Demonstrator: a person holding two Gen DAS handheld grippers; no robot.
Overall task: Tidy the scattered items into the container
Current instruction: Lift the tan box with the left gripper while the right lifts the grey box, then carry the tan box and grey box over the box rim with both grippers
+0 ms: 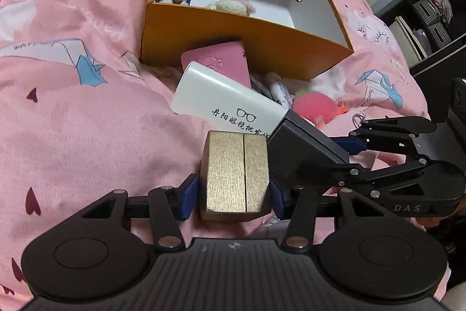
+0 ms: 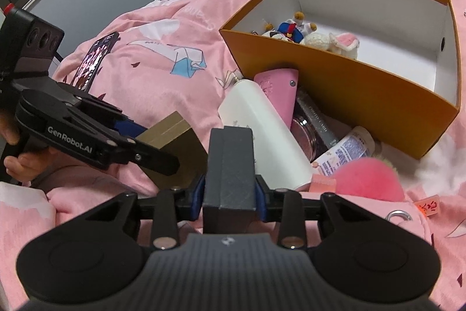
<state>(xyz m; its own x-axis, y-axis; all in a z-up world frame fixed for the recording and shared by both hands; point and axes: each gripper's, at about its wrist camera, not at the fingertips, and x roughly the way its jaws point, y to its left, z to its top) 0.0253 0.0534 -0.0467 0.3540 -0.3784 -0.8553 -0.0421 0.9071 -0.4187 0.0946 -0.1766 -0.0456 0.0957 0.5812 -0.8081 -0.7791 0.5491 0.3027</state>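
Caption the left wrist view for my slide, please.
Left tongs clamp a gold box beside the orange container on pink bedding.

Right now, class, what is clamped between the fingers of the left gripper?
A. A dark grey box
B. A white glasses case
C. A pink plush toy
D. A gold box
D: in the left wrist view the left gripper has its blue pads against both sides of the gold box, while the dark grey box sits in the right gripper.
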